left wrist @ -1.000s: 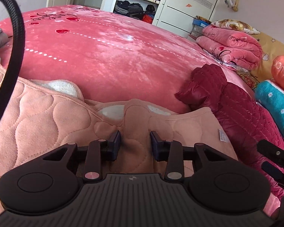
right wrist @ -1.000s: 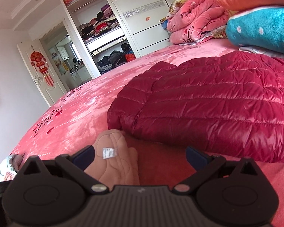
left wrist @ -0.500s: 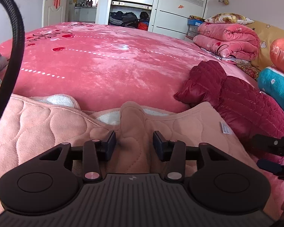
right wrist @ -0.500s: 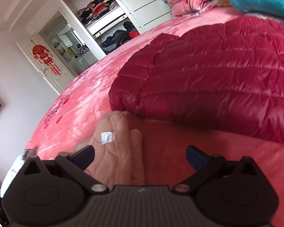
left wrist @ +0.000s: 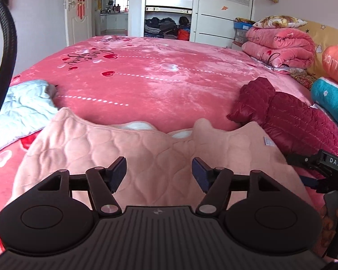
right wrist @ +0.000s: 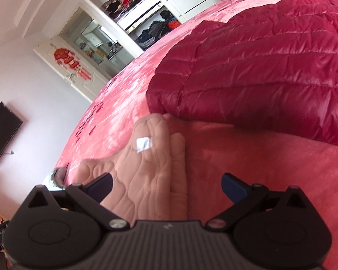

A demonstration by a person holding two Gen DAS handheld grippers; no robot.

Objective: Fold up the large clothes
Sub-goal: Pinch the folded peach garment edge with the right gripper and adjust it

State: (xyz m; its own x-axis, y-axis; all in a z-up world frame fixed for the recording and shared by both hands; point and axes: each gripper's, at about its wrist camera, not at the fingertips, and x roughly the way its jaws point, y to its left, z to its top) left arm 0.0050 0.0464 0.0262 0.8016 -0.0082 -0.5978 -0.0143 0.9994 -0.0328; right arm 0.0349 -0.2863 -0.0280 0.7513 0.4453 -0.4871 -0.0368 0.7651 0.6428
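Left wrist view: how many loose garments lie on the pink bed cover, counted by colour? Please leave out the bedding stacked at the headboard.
Peach quilted garment: 1
Dark red puffer jacket: 1
Pale blue quilted garment: 1
Total: 3

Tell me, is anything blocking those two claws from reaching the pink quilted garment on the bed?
Nothing visible does. The pink quilted garment lies directly below the left gripper, whose jaws are opening with no cloth between them, and its edge lies beneath the open right gripper.
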